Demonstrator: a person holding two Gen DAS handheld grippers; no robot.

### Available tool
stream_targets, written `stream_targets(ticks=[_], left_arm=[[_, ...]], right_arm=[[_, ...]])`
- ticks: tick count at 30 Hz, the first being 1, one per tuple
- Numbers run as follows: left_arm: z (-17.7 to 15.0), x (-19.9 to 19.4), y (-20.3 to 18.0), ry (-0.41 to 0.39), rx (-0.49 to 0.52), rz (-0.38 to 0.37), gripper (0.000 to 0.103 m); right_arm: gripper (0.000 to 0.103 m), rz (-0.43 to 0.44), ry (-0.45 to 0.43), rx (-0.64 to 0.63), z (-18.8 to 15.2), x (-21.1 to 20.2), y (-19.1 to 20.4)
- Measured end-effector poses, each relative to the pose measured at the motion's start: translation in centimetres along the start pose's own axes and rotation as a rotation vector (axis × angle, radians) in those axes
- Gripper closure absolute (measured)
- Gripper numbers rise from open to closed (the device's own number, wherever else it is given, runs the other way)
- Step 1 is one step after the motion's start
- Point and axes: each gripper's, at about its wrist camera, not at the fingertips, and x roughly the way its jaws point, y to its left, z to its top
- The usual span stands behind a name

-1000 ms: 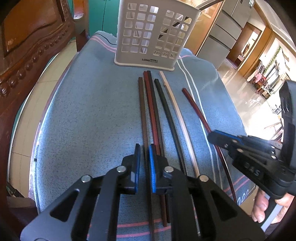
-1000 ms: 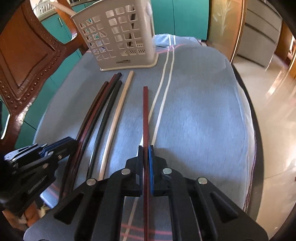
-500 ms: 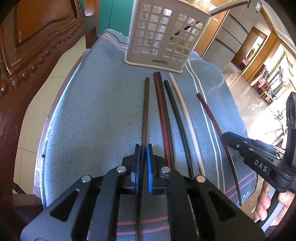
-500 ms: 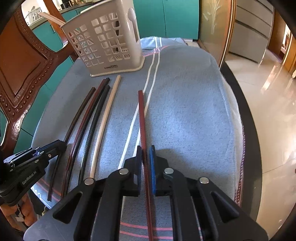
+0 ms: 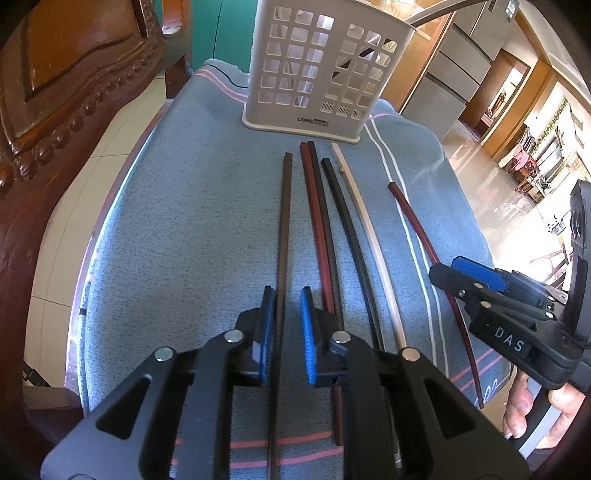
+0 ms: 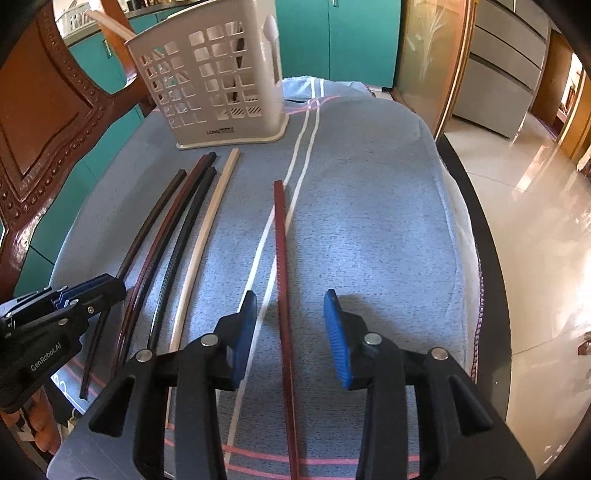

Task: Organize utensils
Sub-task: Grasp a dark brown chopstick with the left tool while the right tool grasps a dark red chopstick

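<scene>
Several chopsticks lie lengthwise on a blue cloth (image 5: 177, 229) before a white perforated utensil basket (image 5: 317, 70). My left gripper (image 5: 288, 306) is open, its pads either side of a dark brown chopstick (image 5: 283, 221) that lies on the cloth. My right gripper (image 6: 290, 314) is open wide around a red-brown chopstick (image 6: 280, 236), which also rests on the cloth (image 6: 369, 229). Between them lie a red pair (image 5: 314, 206), a black one (image 5: 345, 214) and a cream one (image 5: 364, 218). The basket (image 6: 218, 77) holds a few utensils.
A carved wooden chair (image 5: 66, 96) stands close on the left of the table. The cloth's right edge (image 6: 476, 258) drops to a shiny tiled floor. Teal cabinets (image 6: 354, 33) stand behind the basket.
Both grippers have opened. The left one let go of the dark brown chopstick, the right one let go of the red-brown chopstick; both sticks now lie on the cloth.
</scene>
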Motion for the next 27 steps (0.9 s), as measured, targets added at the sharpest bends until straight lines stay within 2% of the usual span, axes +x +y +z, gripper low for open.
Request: stream_targets(ticks=[2, 4, 6, 13, 19, 23, 26, 27], left_arm=[[0.0, 0.0, 0.0, 0.000, 0.002, 0.002, 0.087], [0.0, 0.0, 0.0, 0.000, 0.003, 0.002, 0.087], [0.0, 0.0, -0.1, -0.001, 0.005, 0.003, 0.087], [0.3, -0.7, 0.7, -0.021, -0.022, -0.012, 0.087], [1.2, -0.5, 1.2, -0.015, -0.033, -0.024, 0.087], [2.1, 0.4, 0.6, 0.004, -0.011, -0.014, 0.087], [3.9, 1.5, 0.2, 0.010, 0.008, 0.015, 0.087], [4.5, 1.9, 0.1, 0.013, 0.012, 0.019, 0.087]], right_arm=[[0.066, 0.001, 0.001, -0.013, -0.1, 0.0, 0.2], [0.078, 0.006, 0.001, -0.026, -0.2, 0.0, 0.5], [0.096, 0.014, 0.004, -0.029, -0.2, 0.1, 0.6], [0.097, 0.032, 0.001, 0.034, 0.2, -0.4, -0.9], [0.094, 0.036, -0.006, 0.064, 0.3, -0.6, -1.9], [0.083, 0.021, -0.014, 0.030, 0.8, -0.4, -1.6], [0.066, 0.008, -0.016, 0.005, 1.5, 0.0, -1.2], [0.065, 0.001, -0.017, -0.006, 1.7, 0.2, -1.0]])
